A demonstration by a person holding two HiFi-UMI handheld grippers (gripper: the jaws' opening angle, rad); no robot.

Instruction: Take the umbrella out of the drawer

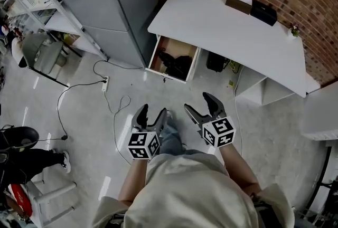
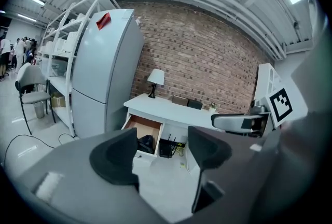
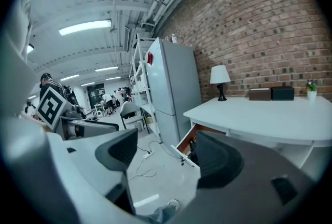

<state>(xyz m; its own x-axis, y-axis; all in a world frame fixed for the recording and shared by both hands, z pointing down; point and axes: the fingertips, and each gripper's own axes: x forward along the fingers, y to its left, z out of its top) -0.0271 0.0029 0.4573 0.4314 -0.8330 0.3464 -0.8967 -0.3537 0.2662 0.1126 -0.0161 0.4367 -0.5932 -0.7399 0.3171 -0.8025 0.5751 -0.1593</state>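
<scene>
The black folded umbrella [image 1: 178, 65] lies as a dark bundle in the open, brown-lined white drawer [image 1: 155, 55] under the left end of the curved white desk [image 1: 227, 21]; its long axis can't be made out from here. The left gripper [image 1: 152, 112] and right gripper [image 1: 199, 103] hang at waist height with jaws spread wide and nothing between them. The drawer sits straight ahead and well apart from both, about midway between them, so neither looks clearly nearer.
</scene>
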